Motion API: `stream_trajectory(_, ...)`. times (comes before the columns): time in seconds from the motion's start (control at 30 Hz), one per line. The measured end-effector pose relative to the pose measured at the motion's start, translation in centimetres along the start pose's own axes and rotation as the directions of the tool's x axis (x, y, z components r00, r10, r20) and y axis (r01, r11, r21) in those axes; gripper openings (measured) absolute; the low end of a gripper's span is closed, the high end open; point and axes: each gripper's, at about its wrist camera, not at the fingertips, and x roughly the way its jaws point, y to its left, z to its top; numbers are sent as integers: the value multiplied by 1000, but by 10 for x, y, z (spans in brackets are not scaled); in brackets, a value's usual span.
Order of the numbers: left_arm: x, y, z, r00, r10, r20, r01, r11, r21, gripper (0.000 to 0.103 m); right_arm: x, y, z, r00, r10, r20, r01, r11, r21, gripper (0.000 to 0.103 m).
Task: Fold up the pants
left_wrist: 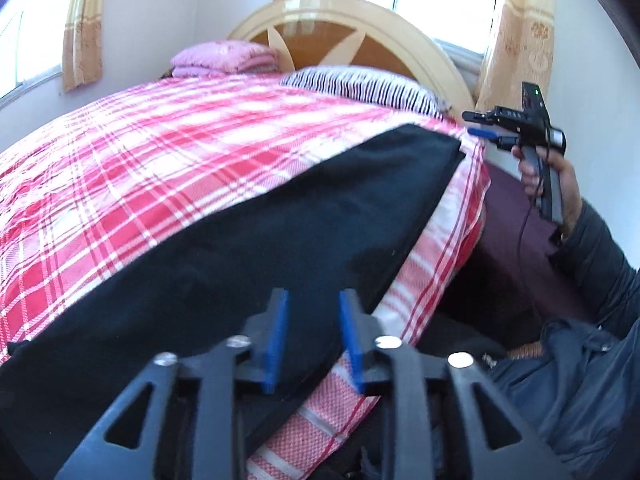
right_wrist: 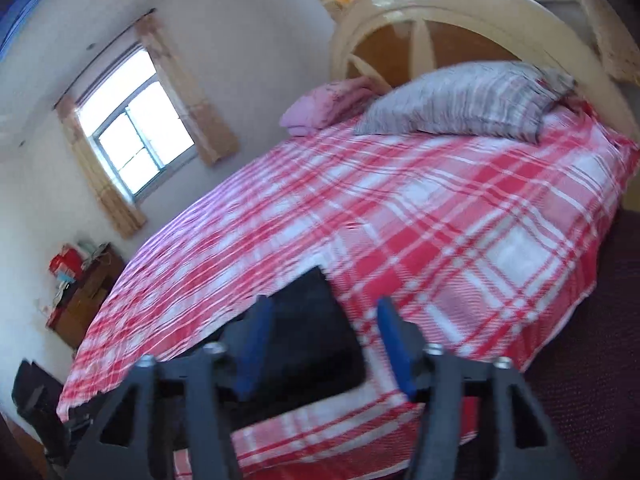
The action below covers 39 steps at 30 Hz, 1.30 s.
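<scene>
Black pants [left_wrist: 280, 232] lie flat and long on the red-and-white checked bed cover [left_wrist: 160, 152], near the bed's near edge. My left gripper [left_wrist: 314, 312] is open and empty, hovering just above one end of the pants. My right gripper [right_wrist: 326, 320] is open and empty above the other end of the pants [right_wrist: 308, 328]. In the left wrist view the right gripper [left_wrist: 478, 124] shows held in a hand past the far end of the pants, off the bed's edge.
A striped pillow [left_wrist: 360, 84] and a folded pink blanket [left_wrist: 224, 60] lie by the cream arched headboard [left_wrist: 340, 12]. A dark maroon mattress side [right_wrist: 592, 340] drops below the cover. A wooden cabinet with clutter [right_wrist: 84, 288] stands by the wall under a window [right_wrist: 136, 136].
</scene>
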Motion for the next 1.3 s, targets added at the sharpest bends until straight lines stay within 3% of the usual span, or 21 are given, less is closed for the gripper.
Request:
stream_trajectory(0.07,7,-2,-2,1000,-15,-9,15,1000,-4,50,11,23,-10,998,41,-58,-45,996,-77,60)
stream_trajectory(0.2,29,-7,-9,997,-19,-75,20,1000,12,50,35,41,-32,980,87,-179,-113,984,-138,60)
stream_trajectory(0.27,35,-4,-15,993,-25,-113,25,1000,-8,50,52,40,-42,962,30,-271,-74,985,-155,59)
stream_trajectory(0.3,42,1,-18,988,-24,-150,20,999,-31,50,52,41,-42,962,21,-274,-71,982,-173,59)
stream_trajectory(0.4,40,7,-19,988,-53,-142,43,997,-71,50,46,48,-41,947,-37,-320,-36,975,-219,56)
stream_trajectory(0.53,37,3,-17,991,-27,-128,20,998,-56,50,35,52,-37,961,-54,-273,-9,975,-223,47)
stream_trajectory(0.57,36,2,-16,992,-17,-123,11,999,-46,50,33,48,-33,964,-74,-257,21,978,-206,40)
stream_trajectory(0.73,37,8,-19,992,-18,-125,10,998,-66,50,27,12,-17,970,-131,-207,119,990,-70,34)
stream_trajectory(0.83,37,8,-19,992,-19,-122,11,998,-69,50,34,-5,-17,977,-87,-194,91,996,13,34)
stream_trajectory(0.9,37,8,-19,992,-19,-121,10,998,-68,50,34,-6,-17,978,-91,-187,93,996,3,31)
stream_trajectory(1.07,38,8,-19,992,-23,-121,14,997,-73,50,36,-3,-15,985,-50,-168,53,999,12,6)
stream_trajectory(1.3,37,8,-19,993,-21,-120,13,998,-68,50,7,18,-6,990,-81,-115,74,995,-63,4)
